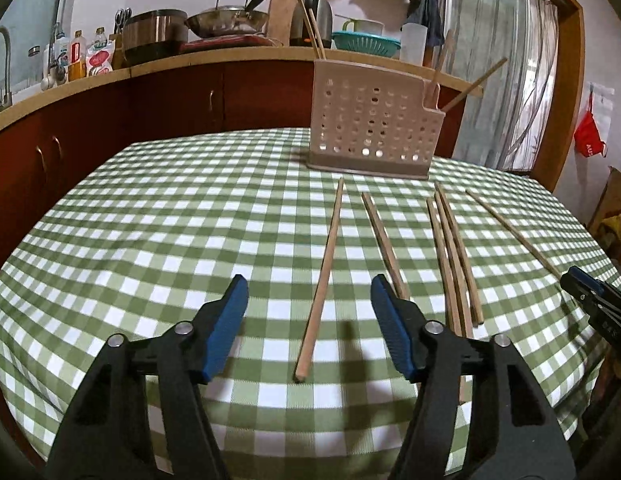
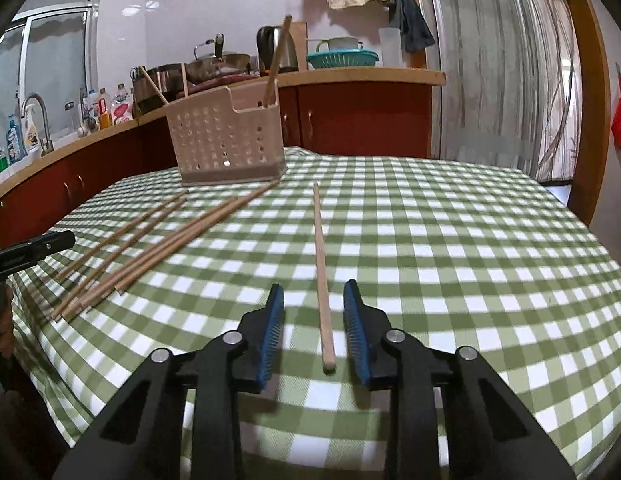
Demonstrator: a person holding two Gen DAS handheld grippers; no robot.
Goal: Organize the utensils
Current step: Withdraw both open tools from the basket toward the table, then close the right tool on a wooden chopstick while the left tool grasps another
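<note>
Several wooden chopsticks lie on the green checked tablecloth (image 1: 150,220). In the left wrist view my left gripper (image 1: 308,286) is open, its blue pads either side of the near end of one chopstick (image 1: 322,280). Another chopstick (image 1: 384,246) lies just right of it, then a bundle of three (image 1: 454,256). My right gripper (image 2: 313,294) is open around the near end of a lone chopstick (image 2: 321,276); it shows at the left view's right edge (image 1: 590,292). A beige perforated utensil holder (image 1: 370,120) (image 2: 226,140) stands behind, holding a few chopsticks.
A kitchen counter (image 1: 238,54) with pots, a kettle, bottles and a teal colander runs behind the table. The other chopsticks (image 2: 150,252) lie left of my right gripper, and my left gripper's tip shows at that view's left edge (image 2: 30,248). A glass door stands at the right.
</note>
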